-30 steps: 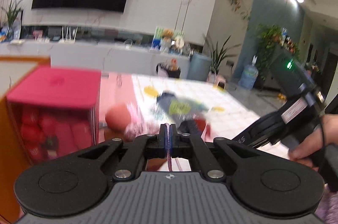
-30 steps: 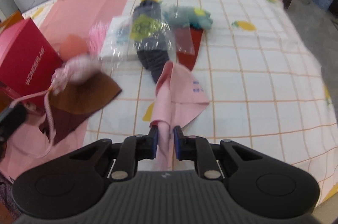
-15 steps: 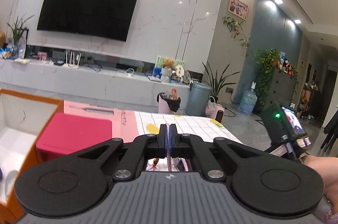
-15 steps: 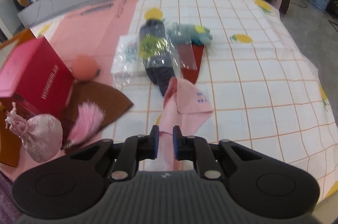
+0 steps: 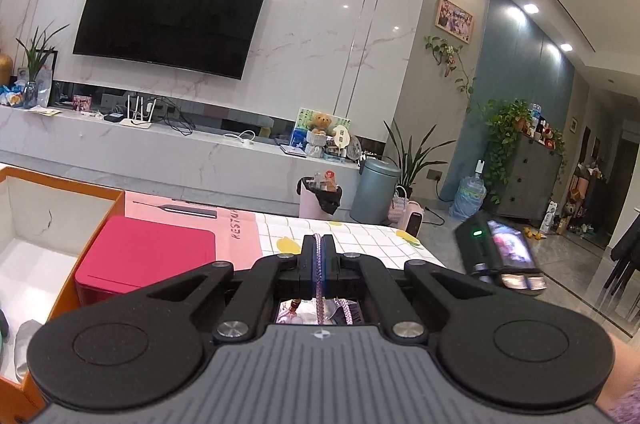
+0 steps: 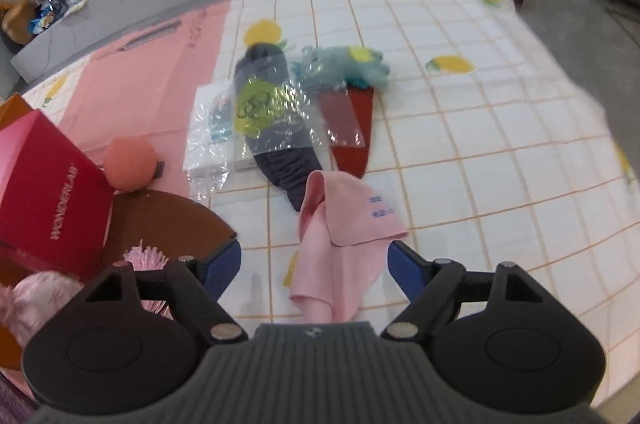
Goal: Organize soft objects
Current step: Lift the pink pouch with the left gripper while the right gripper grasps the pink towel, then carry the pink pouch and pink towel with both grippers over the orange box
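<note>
My left gripper (image 5: 319,256) is shut on a thin pink-purple cord (image 5: 319,266) that runs down between its fingers. In the right wrist view the cord's pink satin pouch (image 6: 36,300) hangs at the lower left by a pink tassel (image 6: 146,258). My right gripper (image 6: 314,260) points down at the table, its jaws opening. A pink cloth (image 6: 348,224) lies crumpled between the blue fingertips (image 6: 224,260), and neither pad presses on it. Beyond it lie bagged dark socks (image 6: 272,112), a teal plush (image 6: 352,64) and a red cloth (image 6: 352,120).
A red box (image 6: 48,200) stands at the left beside an orange ball (image 6: 130,164) and a brown cloth (image 6: 168,224). The left wrist view shows an orange-rimmed open box (image 5: 60,184) next to the red box (image 5: 148,256). The checked tablecloth (image 6: 500,144) is bare at the right.
The right jaws have sprung open and let go of the pink cloth, which now lies on the table. The left gripper rose with the cord, lifting the pouch beside the red box.
</note>
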The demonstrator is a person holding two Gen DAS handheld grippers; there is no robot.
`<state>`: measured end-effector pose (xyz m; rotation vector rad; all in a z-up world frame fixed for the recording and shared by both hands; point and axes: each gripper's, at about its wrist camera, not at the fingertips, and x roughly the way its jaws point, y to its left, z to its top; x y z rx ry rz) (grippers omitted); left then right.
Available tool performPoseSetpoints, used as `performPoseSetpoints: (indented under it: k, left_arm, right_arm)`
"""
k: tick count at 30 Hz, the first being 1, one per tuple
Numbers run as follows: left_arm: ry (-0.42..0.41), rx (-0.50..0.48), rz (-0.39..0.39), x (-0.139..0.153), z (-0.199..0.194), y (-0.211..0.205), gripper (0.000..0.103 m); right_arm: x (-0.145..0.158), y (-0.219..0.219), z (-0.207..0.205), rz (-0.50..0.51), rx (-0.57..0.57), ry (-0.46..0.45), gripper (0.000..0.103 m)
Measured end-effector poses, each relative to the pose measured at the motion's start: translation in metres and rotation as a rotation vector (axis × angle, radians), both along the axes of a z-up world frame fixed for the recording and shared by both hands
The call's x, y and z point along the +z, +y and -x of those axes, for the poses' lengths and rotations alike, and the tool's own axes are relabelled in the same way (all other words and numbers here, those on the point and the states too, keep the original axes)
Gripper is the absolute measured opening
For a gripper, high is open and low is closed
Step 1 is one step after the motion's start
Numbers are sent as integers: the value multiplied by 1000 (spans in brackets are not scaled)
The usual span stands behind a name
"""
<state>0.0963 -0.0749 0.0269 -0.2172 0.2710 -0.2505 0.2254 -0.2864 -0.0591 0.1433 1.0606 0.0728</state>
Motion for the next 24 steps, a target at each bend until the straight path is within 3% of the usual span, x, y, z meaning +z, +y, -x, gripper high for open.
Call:
performPoseSetpoints:
  k: [4,7,10,12,17,24]
  left_arm:
    - [2,7,-1,-2,0,3,1]
    - [33,6,28,-3,-3,5,1]
    - [85,-9,81,-6,-8,9,1]
    - [92,-4,78,-6,-10,11,1]
    - [84,6,57,-2,-7,12,1]
    - [54,24,73,6,0,18,1]
  right_arm:
    - [-16,10,-14,28,31,57,77]
    - [-23,10,-16,15,48,80,63]
    - [-23,8,-14,46,42,65,38]
    - [-21,3,-14,64,14,67,8]
    - [-18,-18,-10,-35,-53,74,3]
    - [32,-7,23,-52,-25,-91,3]
